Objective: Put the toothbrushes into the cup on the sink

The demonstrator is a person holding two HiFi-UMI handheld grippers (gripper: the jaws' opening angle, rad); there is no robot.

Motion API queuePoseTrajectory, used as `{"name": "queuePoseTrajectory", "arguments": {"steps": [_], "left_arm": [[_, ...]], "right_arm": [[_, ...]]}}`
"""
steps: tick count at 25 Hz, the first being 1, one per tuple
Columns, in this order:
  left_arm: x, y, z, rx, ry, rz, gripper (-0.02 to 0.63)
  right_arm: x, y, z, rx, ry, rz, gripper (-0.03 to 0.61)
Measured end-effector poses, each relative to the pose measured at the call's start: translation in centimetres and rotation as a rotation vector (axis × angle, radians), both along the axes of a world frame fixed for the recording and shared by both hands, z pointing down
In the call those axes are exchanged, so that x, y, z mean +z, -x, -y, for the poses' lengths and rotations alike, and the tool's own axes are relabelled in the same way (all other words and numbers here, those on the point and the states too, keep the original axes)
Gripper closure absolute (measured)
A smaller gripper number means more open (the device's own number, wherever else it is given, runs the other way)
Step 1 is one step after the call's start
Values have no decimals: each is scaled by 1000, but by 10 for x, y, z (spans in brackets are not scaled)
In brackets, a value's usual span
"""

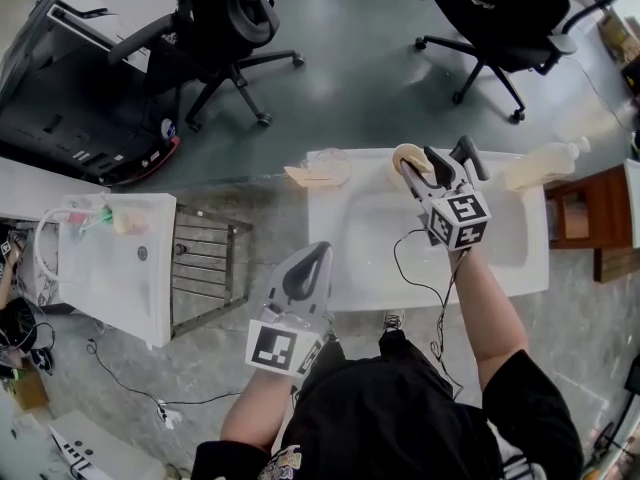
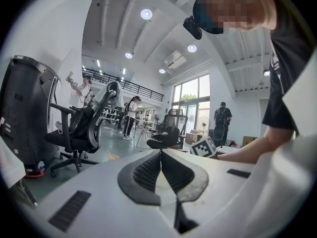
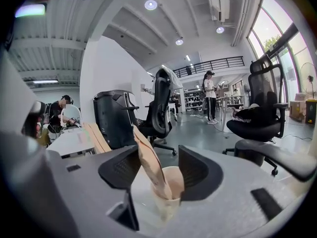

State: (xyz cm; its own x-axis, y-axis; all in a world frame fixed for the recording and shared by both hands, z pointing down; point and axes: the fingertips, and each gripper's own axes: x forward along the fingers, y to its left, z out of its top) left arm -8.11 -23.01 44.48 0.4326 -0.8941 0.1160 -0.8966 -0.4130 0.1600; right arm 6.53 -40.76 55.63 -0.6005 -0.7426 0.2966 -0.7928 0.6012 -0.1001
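A white sink (image 1: 340, 268) lies in front of me. At its back rim stands a beige cup (image 1: 405, 158), also seen close up in the right gripper view as the cup (image 3: 172, 190). A paper-wrapped toothbrush (image 3: 147, 160) stands in it, leaning left. My right gripper (image 1: 450, 158) (image 3: 159, 168) is open, its jaws either side of the wrapped toothbrush without pressing it. Another beige wrapped pack (image 1: 320, 175) lies on the sink's back left corner. My left gripper (image 1: 305, 273) (image 2: 161, 170) is shut and empty, over the sink's front left edge.
A pale soap bottle (image 1: 545, 165) lies at the sink's back right corner. A wooden cabinet (image 1: 590, 218) stands to the right, a metal rack (image 1: 205, 258) and a second white basin (image 1: 110, 268) to the left. Office chairs (image 1: 225, 38) stand behind.
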Motion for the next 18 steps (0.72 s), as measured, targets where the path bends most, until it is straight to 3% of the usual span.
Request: {"name": "queuePoseTrajectory", "arguments": {"steps": [18], "left_arm": [[-29,3,-40,36,-56,-14,607]], "right_arm": [[-76,7,-55,-14,-151,49,310]]}}
